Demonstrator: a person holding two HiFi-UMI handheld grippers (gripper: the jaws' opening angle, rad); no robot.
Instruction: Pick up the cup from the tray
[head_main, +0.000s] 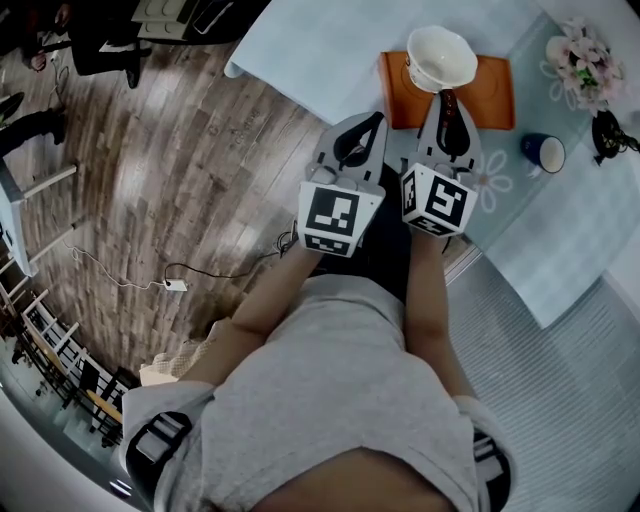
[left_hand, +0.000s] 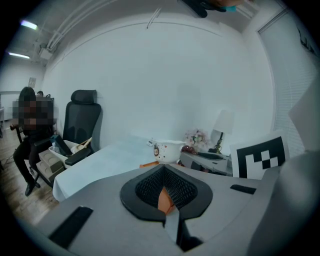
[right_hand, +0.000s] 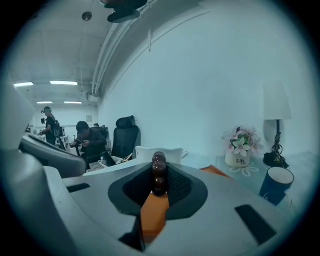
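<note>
Orange rectangular tray sits on the pale blue cloth-covered table, and the white ceramic cup is right over its left half. I honestly can't tell whether the base touches the tray. The cup's bowl shows only a plain white inside from the head view, and the left gripper view catches a little cartoon figure on its wall.

The right gripper is clamped on the cup's dark brown beaded handle, which stands upright in the gap between the pads (the cup body peeks out just behind it). The left gripper hangs beside it at the table's near edge. Its jaws are together with nothing between them, just a sliver of orange showing through.

Right of the tray, well apart from the cup, stands a dark blue mug with a white inside. Further back a small white pot of pink and white flowers sits near a black-based lamp.
</note>
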